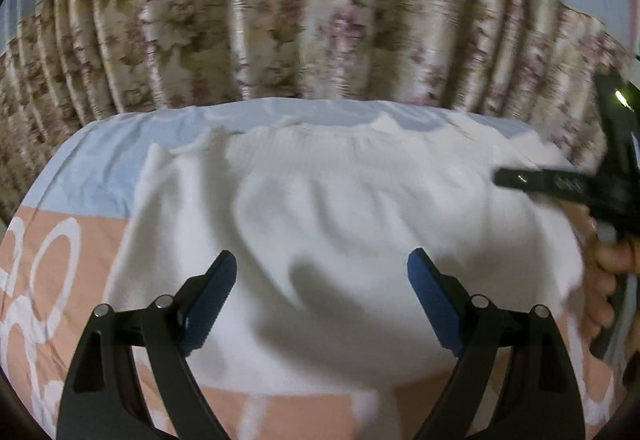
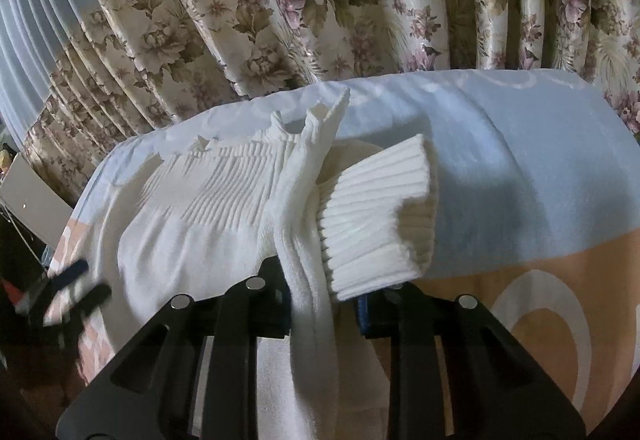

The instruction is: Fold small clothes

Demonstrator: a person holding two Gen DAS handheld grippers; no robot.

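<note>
I had the white knit sweater [image 1: 340,208] lying on the bed [image 1: 72,240], its ribbed hem toward the floral curtain [image 1: 280,20]. My right gripper [image 2: 326,304] pinched a sleeve [image 2: 308,240] just behind its ribbed cuff [image 2: 372,212]; my left gripper [image 1: 320,296] hovered wide apart over the sweater's middle. It looked soft, light and floppy, so I judged seams and ribbing the surest holds.

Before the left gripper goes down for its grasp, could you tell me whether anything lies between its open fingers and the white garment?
Nothing visible does. The left gripper hangs open directly over the white garment, only bare fabric between its fingers. The right gripper, already shut on a sleeve, is off to the right side.
</note>
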